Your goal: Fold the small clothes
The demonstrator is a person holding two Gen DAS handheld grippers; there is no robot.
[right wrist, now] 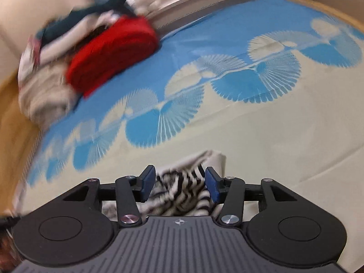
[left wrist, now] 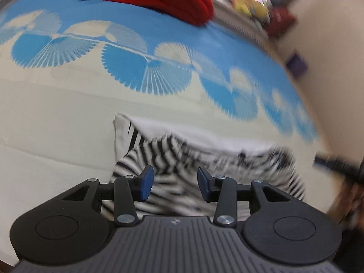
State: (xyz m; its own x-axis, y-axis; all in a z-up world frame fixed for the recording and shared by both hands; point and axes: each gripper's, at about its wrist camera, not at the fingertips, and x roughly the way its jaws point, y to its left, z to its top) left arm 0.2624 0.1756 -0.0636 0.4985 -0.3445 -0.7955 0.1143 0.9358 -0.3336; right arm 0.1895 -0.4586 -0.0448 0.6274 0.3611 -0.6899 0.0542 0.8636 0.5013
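- No box, bin or basket shows in either view; everything lies loose on the bed sheet, cream near me and blue with fan prints farther off.
- The striped garment is black-and-white, rumpled and bunched, with a plain white part along its far edge. It sits on the cream area, right in front of both claws.
- My left claw is spread wide, its blue pads apart over the stripes, gripping nothing.
- My right claw is likewise wide open above the same cloth, holding nothing.
- At the far side a folded red cloth rests beside a beige heap.
- Both views are blurred.
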